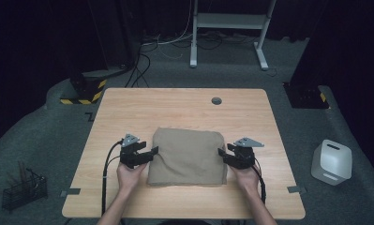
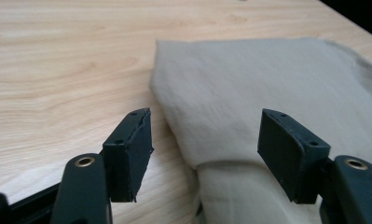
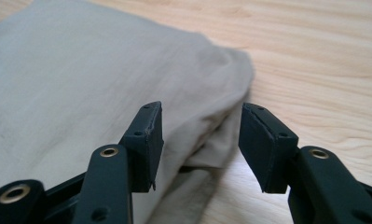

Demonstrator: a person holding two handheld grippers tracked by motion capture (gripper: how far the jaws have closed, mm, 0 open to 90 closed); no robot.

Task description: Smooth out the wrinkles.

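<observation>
The bench (image 1: 128, 108) carries 1 thing, a folded tan cloth (image 1: 187, 157), lying flat between the 2 sets of fingers and nearer the person's edge than the far one. It is a squarish, layered bundle, and its placement puts 1 side edge in front of each hand, which suits a 2-handed pick-up or a further fold.

The left gripper (image 1: 148, 153) sits at the cloth's left edge, held low by the left hand (image 1: 130, 174). In the left gripper view its fingers (image 2: 130, 154) stand wide apart with nothing between the pads: 1 pad is over bare wood just outside the edge, the other over the fabric (image 2: 249, 88), so the folded edge runs through the gap. The visible overlap of layers lies close in front of them, probably so the pads can bite every layer at once.

The right gripper (image 1: 222, 153), in the right hand (image 1: 244, 177), mirrors this at the right edge. Its fingers (image 3: 146, 140) are also open and empty, somewhat less wide, straddling the rounded corner of the cloth (image 3: 81, 79) where the layers hang loose.

Neither gripper has taken hold; closing on both edges looks like the next move.
</observation>
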